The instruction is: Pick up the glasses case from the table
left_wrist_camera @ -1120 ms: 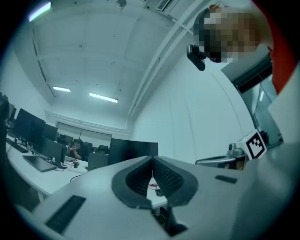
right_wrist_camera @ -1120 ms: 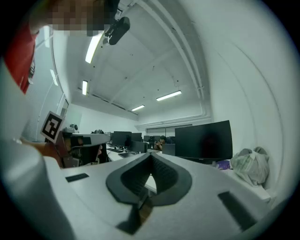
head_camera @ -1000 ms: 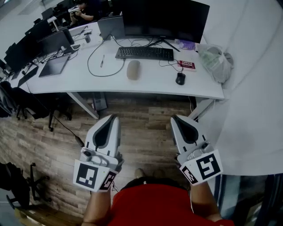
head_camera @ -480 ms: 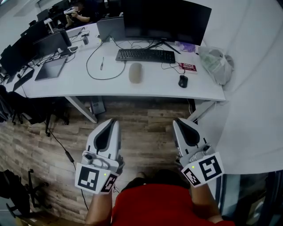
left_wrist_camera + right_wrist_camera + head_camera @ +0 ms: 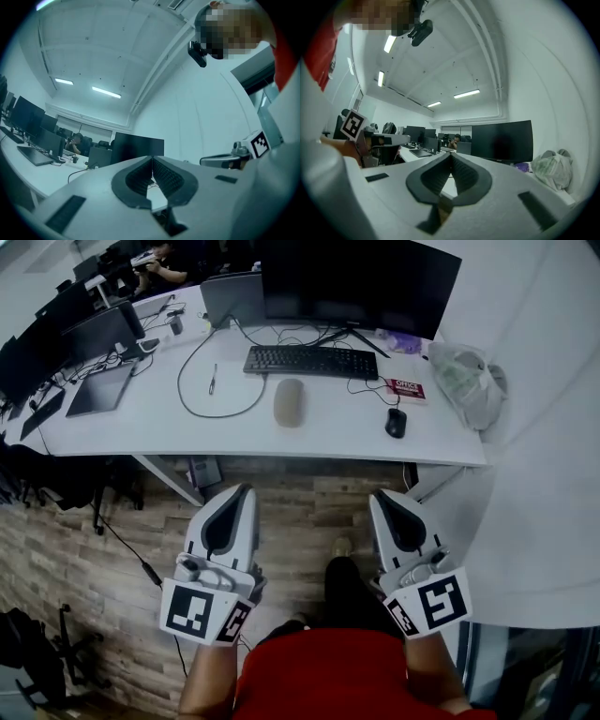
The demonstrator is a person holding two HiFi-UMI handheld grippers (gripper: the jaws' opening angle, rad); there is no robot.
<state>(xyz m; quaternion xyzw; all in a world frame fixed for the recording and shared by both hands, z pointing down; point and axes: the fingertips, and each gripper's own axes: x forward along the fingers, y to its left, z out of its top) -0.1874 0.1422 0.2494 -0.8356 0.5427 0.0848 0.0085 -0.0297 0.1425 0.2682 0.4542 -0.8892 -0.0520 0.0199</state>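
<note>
A grey oval glasses case [image 5: 289, 401] lies on the white table [image 5: 187, 427], in front of the keyboard [image 5: 310, 361]. My left gripper [image 5: 246, 489] hangs over the wooden floor, well short of the table's near edge, its jaws shut with nothing between them [image 5: 151, 161]. My right gripper [image 5: 378, 494] is level with it on the right, also shut and empty [image 5: 451, 157]. Both point toward the table. The case does not show in either gripper view.
On the table are a black monitor [image 5: 361, 282], a mouse [image 5: 396, 422], a red-labelled box [image 5: 407, 388], a looped cable [image 5: 202, 381], a pen [image 5: 212, 380], a plastic bag [image 5: 469, 382] and a tablet [image 5: 97, 389]. Table legs [image 5: 173, 479] stand ahead. A person sits far back [image 5: 161, 261].
The table and its things have come slightly nearer and shifted right in the head view. Both grippers stay shut and have moved forward with me. A foot now shows between them.
</note>
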